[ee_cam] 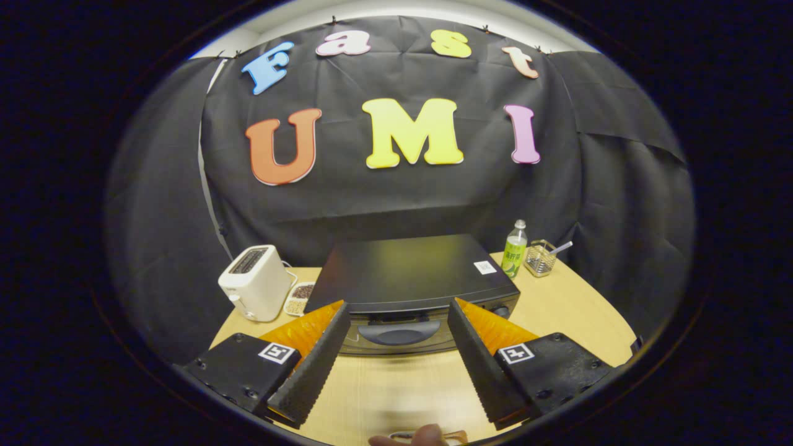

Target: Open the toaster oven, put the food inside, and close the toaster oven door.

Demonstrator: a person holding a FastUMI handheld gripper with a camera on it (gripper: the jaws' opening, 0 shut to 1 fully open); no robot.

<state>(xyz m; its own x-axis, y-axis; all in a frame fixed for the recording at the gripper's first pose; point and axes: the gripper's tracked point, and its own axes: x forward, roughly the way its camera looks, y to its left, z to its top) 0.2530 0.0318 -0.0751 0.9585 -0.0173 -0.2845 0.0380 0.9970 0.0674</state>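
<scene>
A black toaster oven (409,272) stands on the wooden table (576,316), its door shut and its grey handle (399,332) facing me. My gripper (399,306) is open, held above and in front of the oven. The door handle shows in the gap between the fingers, a short way ahead of them. Nothing is held between the fingers. Close under the gripper, a brown piece of food (427,435) is partly visible at the table's near edge.
A white pop-up toaster (255,282) stands left of the oven, with a small dish of grains (299,298) beside it. Right of the oven are a green bottle (515,249) and a wire basket (541,257) holding a utensil. Bare table lies before the oven.
</scene>
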